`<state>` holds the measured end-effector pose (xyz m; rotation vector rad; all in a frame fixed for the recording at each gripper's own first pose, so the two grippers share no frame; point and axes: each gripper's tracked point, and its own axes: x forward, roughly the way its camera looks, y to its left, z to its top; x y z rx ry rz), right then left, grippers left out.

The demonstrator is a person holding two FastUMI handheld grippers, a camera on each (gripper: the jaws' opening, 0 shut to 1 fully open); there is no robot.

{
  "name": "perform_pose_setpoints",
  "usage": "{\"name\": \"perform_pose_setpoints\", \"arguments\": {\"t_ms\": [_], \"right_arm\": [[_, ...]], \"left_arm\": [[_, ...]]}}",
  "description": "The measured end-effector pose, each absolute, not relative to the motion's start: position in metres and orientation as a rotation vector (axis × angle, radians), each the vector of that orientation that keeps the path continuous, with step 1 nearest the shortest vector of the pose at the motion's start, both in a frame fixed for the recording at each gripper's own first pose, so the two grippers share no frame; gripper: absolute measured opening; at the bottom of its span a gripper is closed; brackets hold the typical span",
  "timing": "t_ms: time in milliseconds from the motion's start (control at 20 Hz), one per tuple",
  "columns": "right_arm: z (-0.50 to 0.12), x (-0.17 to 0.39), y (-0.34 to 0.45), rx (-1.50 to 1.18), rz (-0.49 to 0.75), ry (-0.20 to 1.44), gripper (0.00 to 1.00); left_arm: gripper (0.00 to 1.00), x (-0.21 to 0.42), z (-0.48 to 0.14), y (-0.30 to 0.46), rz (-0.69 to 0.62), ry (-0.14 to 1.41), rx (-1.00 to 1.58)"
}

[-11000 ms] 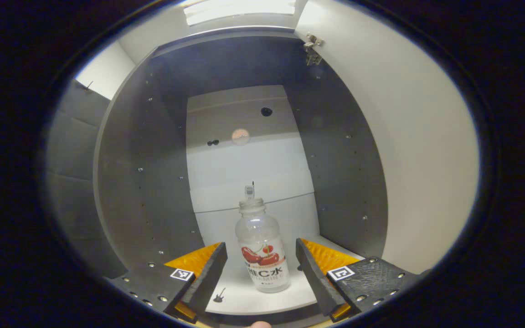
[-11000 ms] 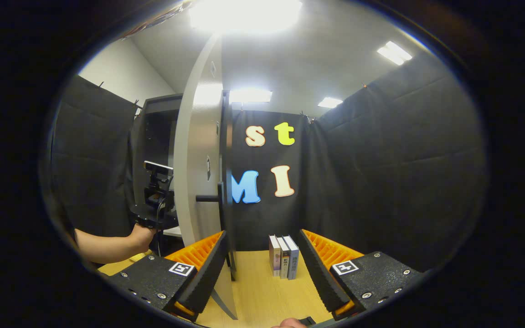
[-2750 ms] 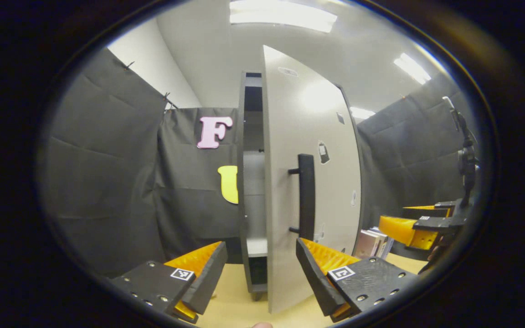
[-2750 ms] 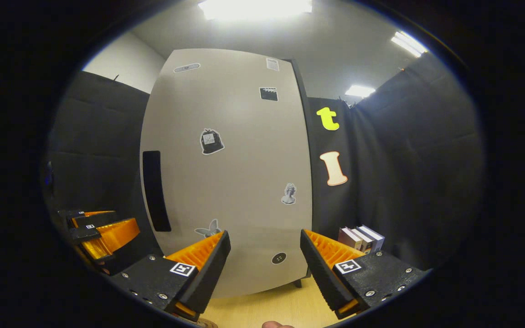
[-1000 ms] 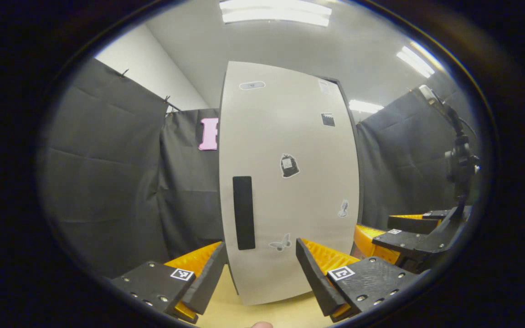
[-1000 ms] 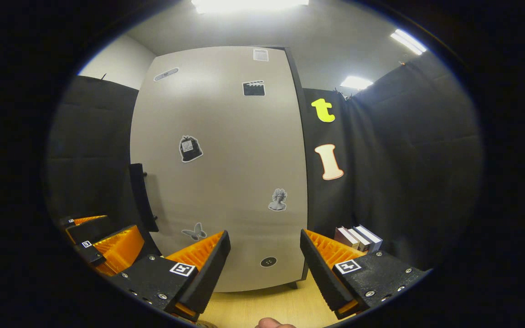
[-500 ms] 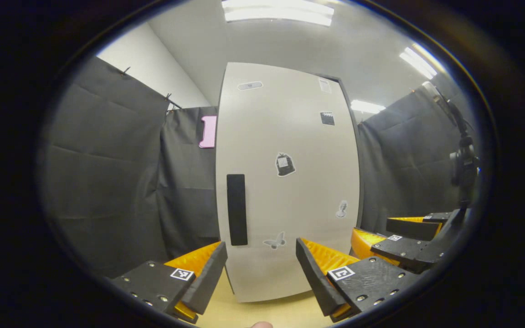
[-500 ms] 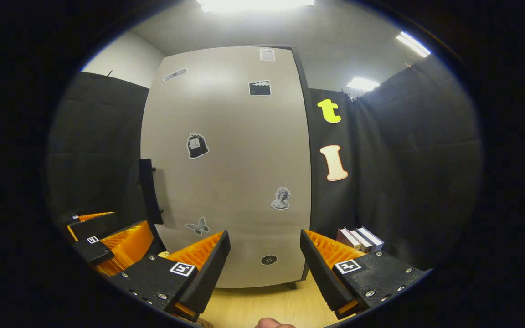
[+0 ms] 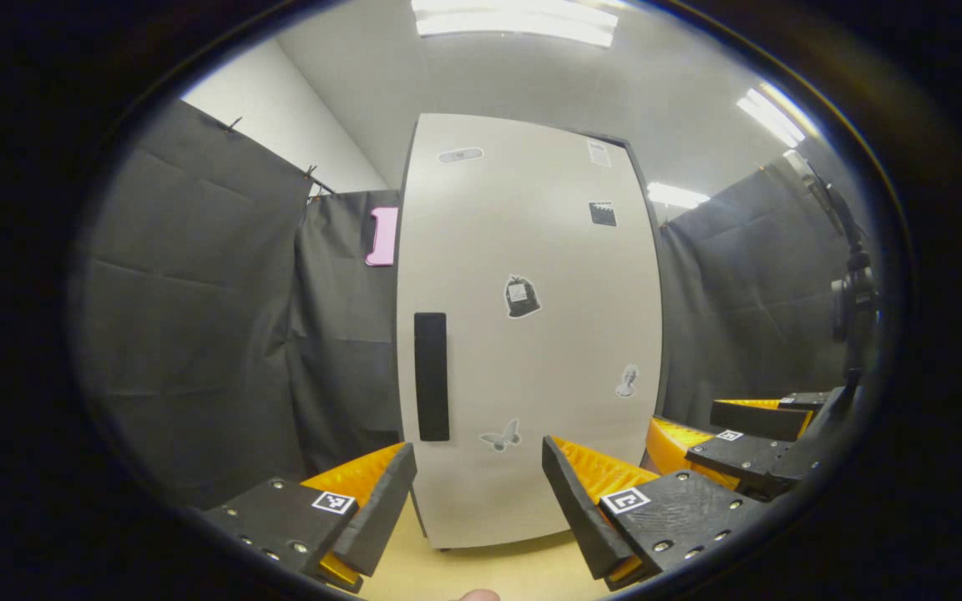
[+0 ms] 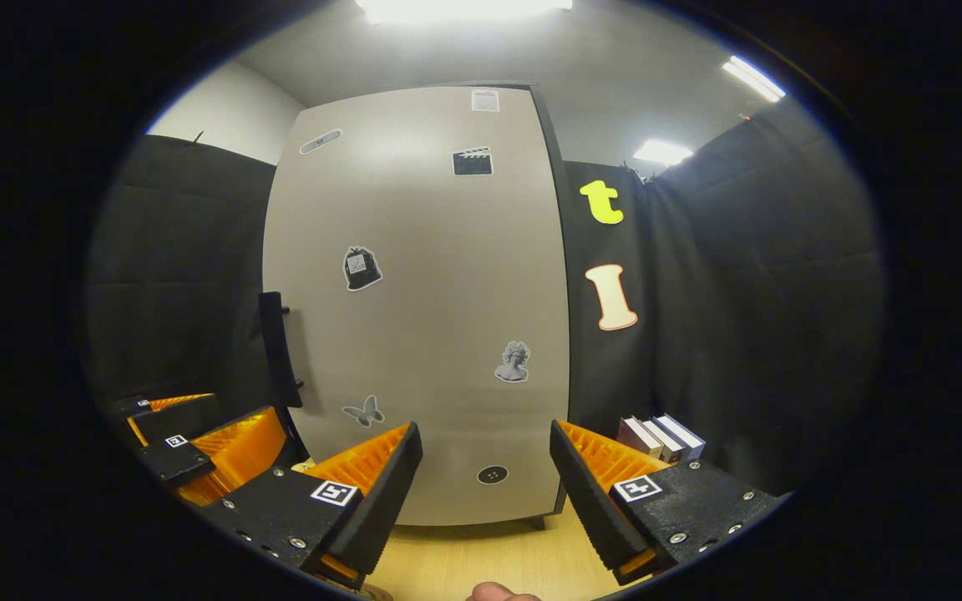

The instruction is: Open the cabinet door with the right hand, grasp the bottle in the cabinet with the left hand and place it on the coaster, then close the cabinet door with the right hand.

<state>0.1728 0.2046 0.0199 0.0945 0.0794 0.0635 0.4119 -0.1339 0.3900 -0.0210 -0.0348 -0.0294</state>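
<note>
The cabinet door (image 9: 531, 334) is seen shut, flat against the front of the cabinet, in both the left gripper view and the right gripper view. Its dark handle (image 9: 432, 376) stands upright near the door's left edge, and small stickers (image 9: 521, 297) are scattered over the pale panel.

The left gripper (image 9: 478, 501) is held in front of the lower part of the door, with its fingers spread apart and nothing between them; the bottom of the door is framed in the gap, and the handle stands above its left finger, apart from it. The right gripper (image 10: 485, 492) is likewise held with its fingers spread and empty, facing the lower middle of the door (image 10: 422, 317), well to the right of the handle (image 10: 281, 351). No finger is seen touching the door or the handle.

In the left gripper view the right gripper (image 9: 748, 438) is seen at the right edge; in the right gripper view the left gripper (image 10: 197, 451) is seen at the lower left, below the handle.

A few books (image 10: 660, 438) stand upright on the wooden table (image 10: 481, 568) to the right of the cabinet. Where the bottle and the coaster are cannot be told.
</note>
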Motion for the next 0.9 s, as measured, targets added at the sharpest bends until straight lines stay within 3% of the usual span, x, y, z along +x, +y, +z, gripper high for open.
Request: {"name": "perform_pose_setpoints", "arguments": {"t_ms": [900], "right_arm": [[0.0214,0.1744,0.2061,0.105,0.095,0.068,0.95]], "left_arm": [[0.91,0.4143,0.3854,-0.1301,0.006,-0.039,0.012]]}}
